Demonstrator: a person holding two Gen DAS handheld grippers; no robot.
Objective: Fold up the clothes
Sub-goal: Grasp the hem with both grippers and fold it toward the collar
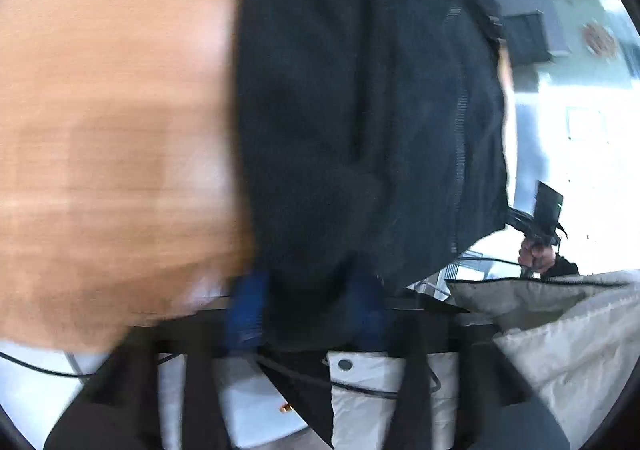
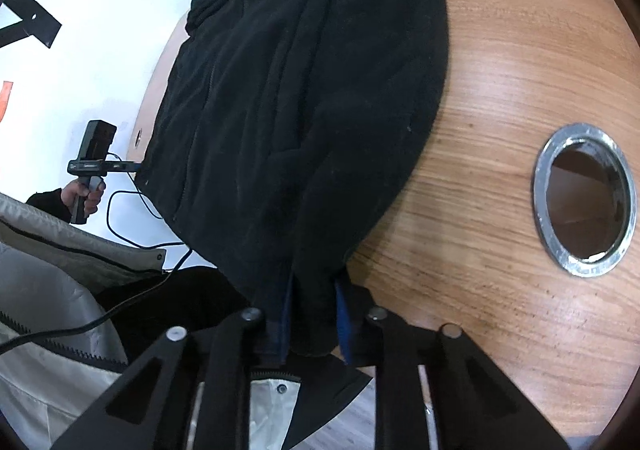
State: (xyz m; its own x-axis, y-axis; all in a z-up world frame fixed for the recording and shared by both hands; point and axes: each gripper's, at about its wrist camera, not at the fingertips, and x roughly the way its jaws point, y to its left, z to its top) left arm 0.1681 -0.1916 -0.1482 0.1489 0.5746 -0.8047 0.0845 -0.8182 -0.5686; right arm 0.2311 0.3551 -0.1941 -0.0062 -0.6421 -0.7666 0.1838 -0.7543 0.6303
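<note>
On the wooden table (image 2: 520,70), we are finding a black fleece jacket (image 2: 304,110) spread across the near part of the top, one edge reaching the table's rim on the person's left and the body lying well apart from the metal-ringed cable hole (image 2: 586,200) to the right.

We are holding the jacket at two points along its near edge. The right gripper (image 2: 312,326) is pinching a fold of the hem between its blue pads (image 2: 342,314), jaws clenched on the cloth. The left gripper (image 1: 308,314) is likewise biting into the fabric, its blue pads (image 1: 246,310) pressed against a bunched fold; the left wrist view is badly smeared, so we are judging this grasp from the cloth filling the gap between the fingers. In the right wrist view the left gripper (image 2: 134,167) is appearing again at the jacket's far left edge.

We are assessing the garment as soft, thick and limp: it is bunching where gripped and draping with heavy creases, so it will likely sag between the two holds and drag on the wood rather than slide freely. Its pile is looking grippy, not slippery, and nothing about it is fragile. A zipper line (image 1: 460,138) is running down the front. We are recommending holds at corners and hem, pinching a full fold rather than a single layer.
</note>
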